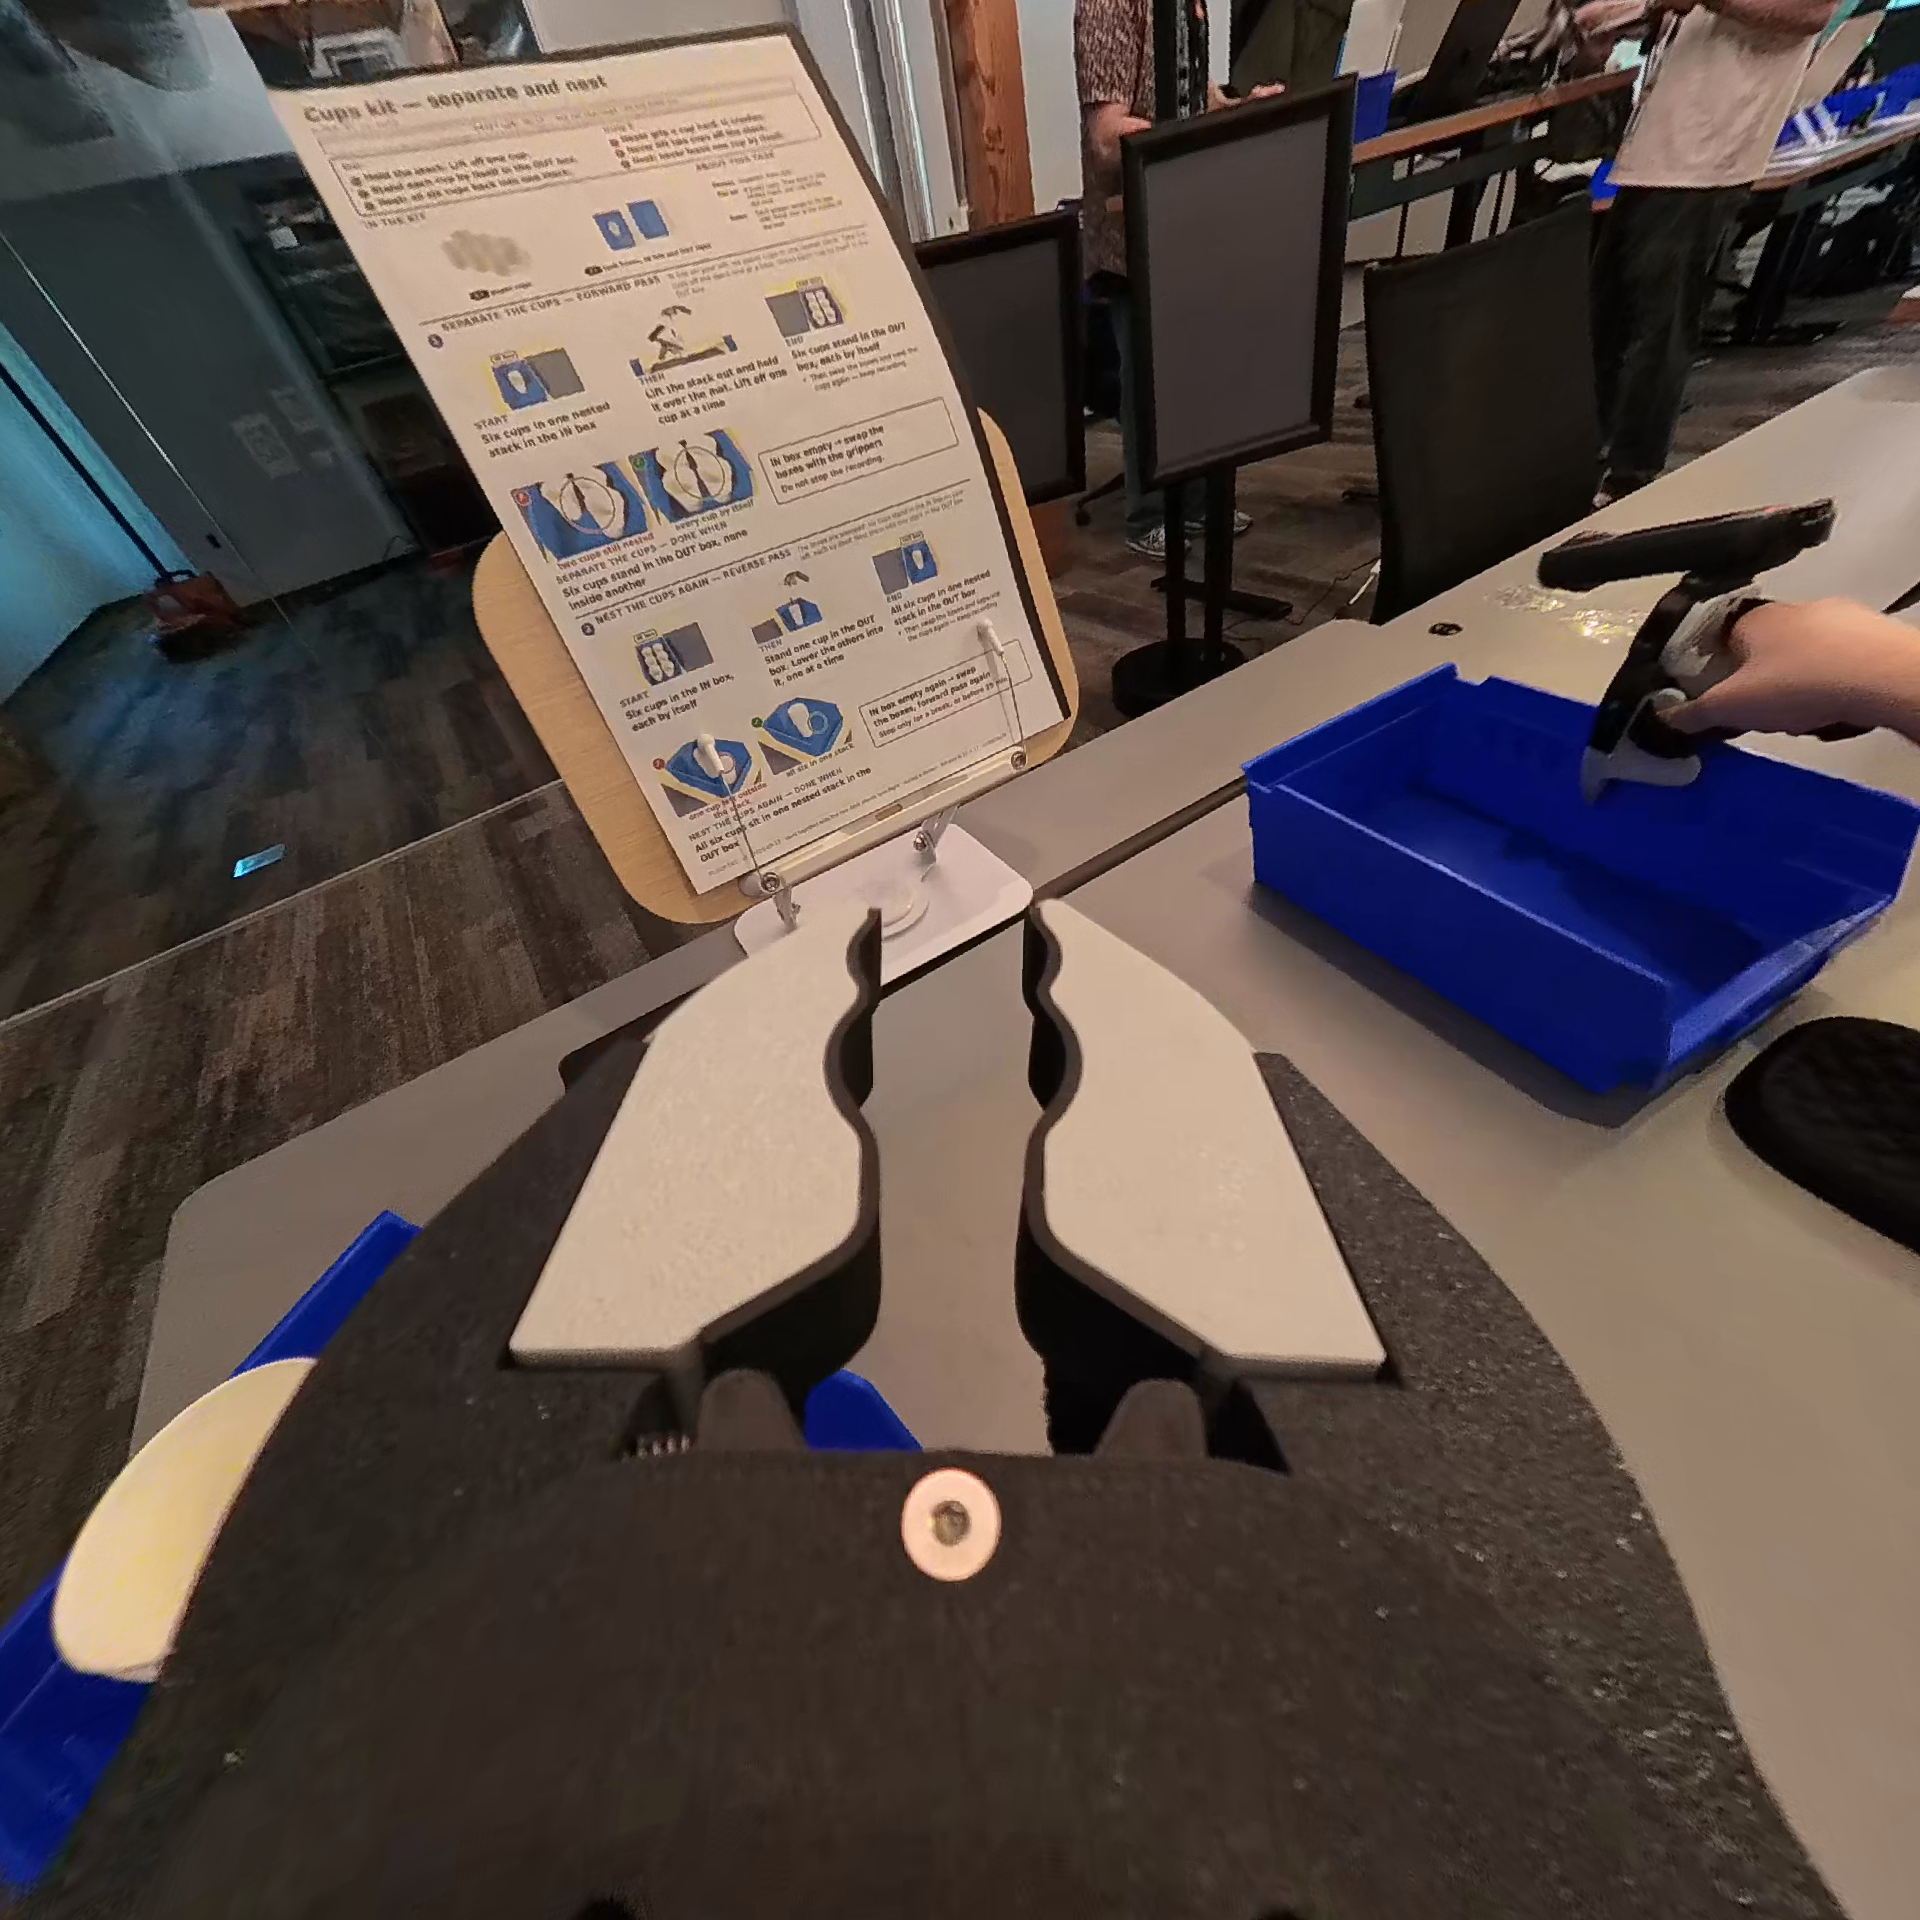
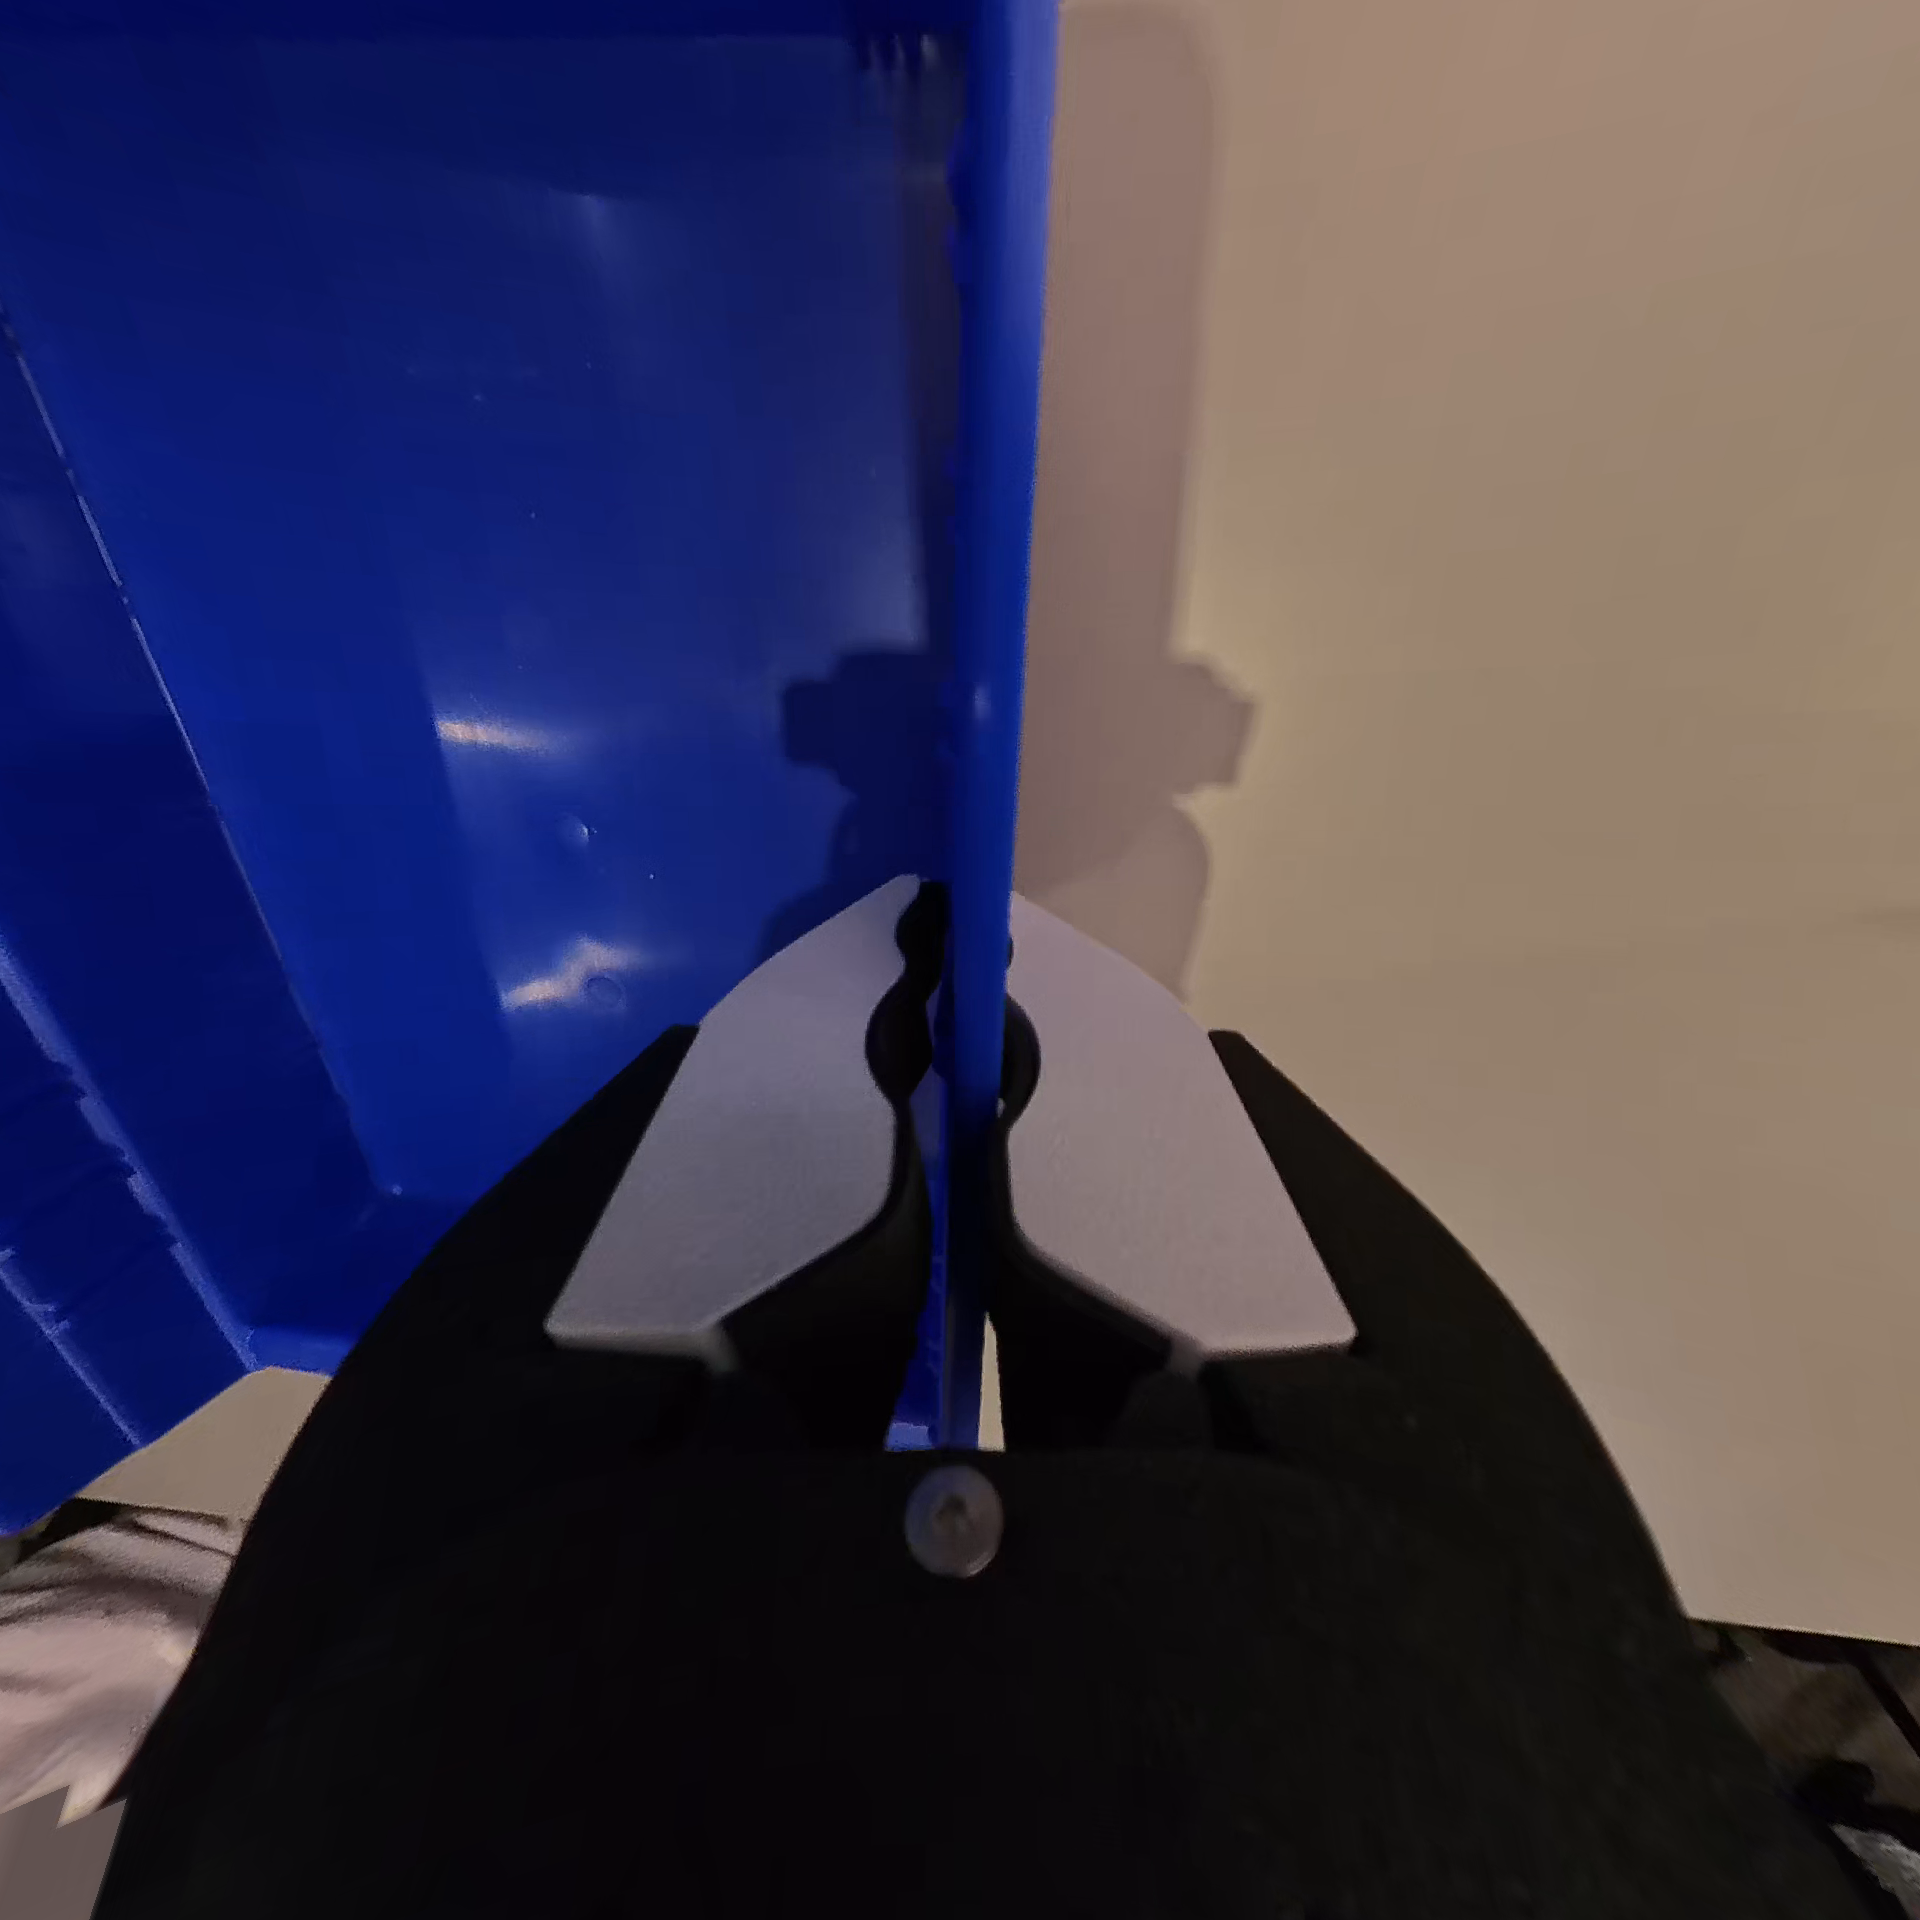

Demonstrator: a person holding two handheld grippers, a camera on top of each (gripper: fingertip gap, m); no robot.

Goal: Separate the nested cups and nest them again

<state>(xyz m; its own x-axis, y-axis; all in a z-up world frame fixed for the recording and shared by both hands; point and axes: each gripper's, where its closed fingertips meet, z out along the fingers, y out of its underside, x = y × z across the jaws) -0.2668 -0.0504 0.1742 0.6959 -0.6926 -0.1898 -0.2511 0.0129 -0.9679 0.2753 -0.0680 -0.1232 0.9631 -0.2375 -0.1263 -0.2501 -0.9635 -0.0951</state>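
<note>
My left gripper [image 1: 951,940] is open and empty, held above the grey table. Below it at the lower left, a white cup [image 1: 156,1517] peeks out of a second blue box [image 1: 62,1725], mostly hidden by the gripper body. My right gripper [image 2: 961,914] is shut on the side wall of an empty blue box [image 2: 992,520], one finger inside and one outside. In the left wrist view that blue box [image 1: 1538,925] sits at the right of the table, with the right gripper [image 1: 1636,774] on its far wall, held by a hand.
An instruction sheet on a wooden stand [image 1: 707,499] stands at the table's far edge ahead of my left gripper. A black mat [image 1: 1839,1122] lies at the right, near the box. Chairs, framed boards and standing people are beyond the table.
</note>
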